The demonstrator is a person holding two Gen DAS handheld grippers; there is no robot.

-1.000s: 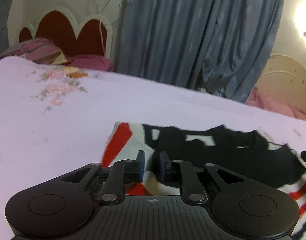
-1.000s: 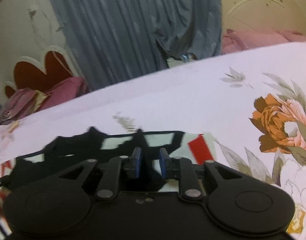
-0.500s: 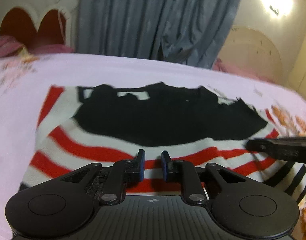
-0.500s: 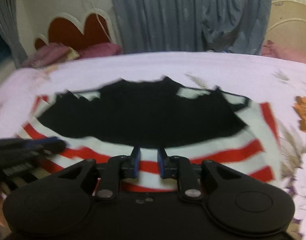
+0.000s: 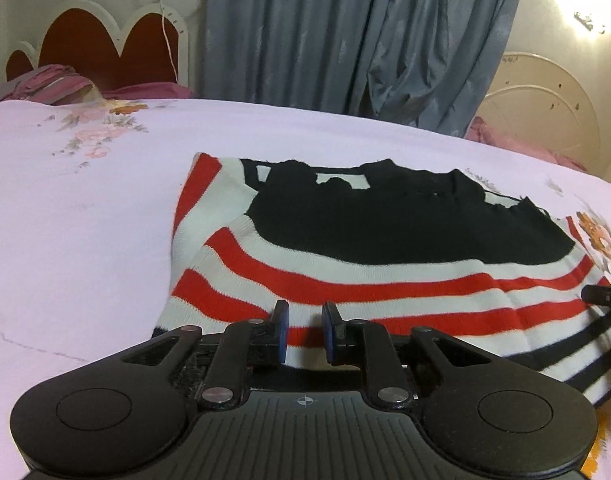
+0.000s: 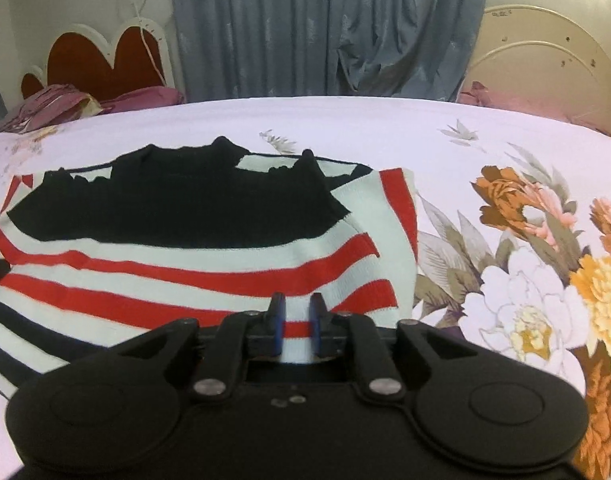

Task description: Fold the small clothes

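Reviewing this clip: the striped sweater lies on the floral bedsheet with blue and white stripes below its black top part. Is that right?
Not quite. In the left wrist view the striped sweater lies on the floral bedsheet, but the stripes below its black top part are red and white, not blue and white.

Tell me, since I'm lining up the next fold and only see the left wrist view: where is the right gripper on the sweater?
Observer: The right gripper sits at the near hem, close to the sweater's right edge.
Operator: Is fabric in it?
Observer: Striped hem fills the gap between its fingers; whether it is pinched, I cannot tell.
Operator: What's beyond that edge?
Observer: The bedsheet, with a big flower print.
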